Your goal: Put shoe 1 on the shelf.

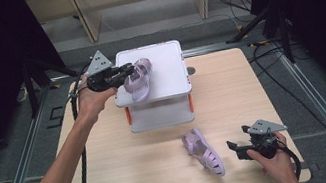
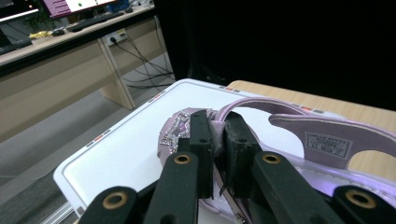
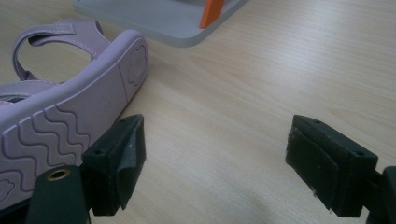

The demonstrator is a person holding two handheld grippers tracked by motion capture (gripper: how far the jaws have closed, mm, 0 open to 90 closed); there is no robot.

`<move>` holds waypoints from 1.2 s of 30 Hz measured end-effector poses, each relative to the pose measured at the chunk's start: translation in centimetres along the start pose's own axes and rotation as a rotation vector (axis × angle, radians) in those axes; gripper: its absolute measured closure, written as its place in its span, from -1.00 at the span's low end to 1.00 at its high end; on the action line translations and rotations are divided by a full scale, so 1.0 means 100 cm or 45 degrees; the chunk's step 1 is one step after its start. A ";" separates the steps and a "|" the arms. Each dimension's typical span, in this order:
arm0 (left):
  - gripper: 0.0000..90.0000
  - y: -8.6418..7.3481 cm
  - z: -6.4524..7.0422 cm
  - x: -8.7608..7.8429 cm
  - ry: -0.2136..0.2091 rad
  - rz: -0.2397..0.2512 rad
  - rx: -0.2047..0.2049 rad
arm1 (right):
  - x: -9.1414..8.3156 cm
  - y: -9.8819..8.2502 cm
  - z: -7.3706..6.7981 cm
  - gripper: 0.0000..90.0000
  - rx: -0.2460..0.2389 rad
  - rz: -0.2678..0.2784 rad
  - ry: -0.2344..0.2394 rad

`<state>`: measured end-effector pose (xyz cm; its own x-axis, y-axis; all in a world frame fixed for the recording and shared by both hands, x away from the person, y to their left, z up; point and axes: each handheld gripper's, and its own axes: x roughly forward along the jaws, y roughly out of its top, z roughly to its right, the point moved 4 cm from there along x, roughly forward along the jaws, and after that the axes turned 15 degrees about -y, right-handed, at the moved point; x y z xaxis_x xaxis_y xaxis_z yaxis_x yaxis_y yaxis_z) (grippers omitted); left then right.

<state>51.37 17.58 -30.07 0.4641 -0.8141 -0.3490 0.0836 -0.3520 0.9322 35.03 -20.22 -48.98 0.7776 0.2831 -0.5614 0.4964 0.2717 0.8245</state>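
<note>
1. The left gripper [image 1: 128, 70] reaches in from the left over the white plastic two-tier shelf [image 1: 168, 78], its jaws clenched on a strap of a lilac jelly sandal [image 1: 138, 79].
2. That held sandal lies on the shelf top beside its left edge, toe overhanging the front rim; the right half of the top is bare.
3. On the pale wooden table [image 1: 114, 171], the left front stretch is open.
4. A second lilac sandal [image 1: 203, 151] lies on its side right of centre, clear of the shelf base.
5. The right gripper [image 1: 236, 149] rests near the table's front right edge, jaws released and wide apart, one pad just beside the sandal's wavy sole [image 3: 60, 140].
</note>
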 end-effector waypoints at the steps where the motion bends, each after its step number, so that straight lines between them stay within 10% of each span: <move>1: 0.85 -0.001 -0.004 0.003 0.015 -0.011 -0.001 | 0.000 0.001 0.001 -0.56 -0.009 0.020 -0.013; 26: 0.83 -0.008 -0.033 0.036 0.117 -0.133 0.132 | 0.002 -0.001 0.000 -0.56 0.000 -0.004 -0.009; 36: 0.44 -0.013 -0.025 0.040 0.096 -0.111 0.089 | 0.000 -0.001 -0.002 -0.56 0.010 -0.013 0.000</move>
<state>55.32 15.90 -32.44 0.5233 -0.7429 -0.4175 0.0662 -0.4530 0.8890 34.91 -20.11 -49.09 0.7725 0.2806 -0.5696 0.5072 0.2670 0.8194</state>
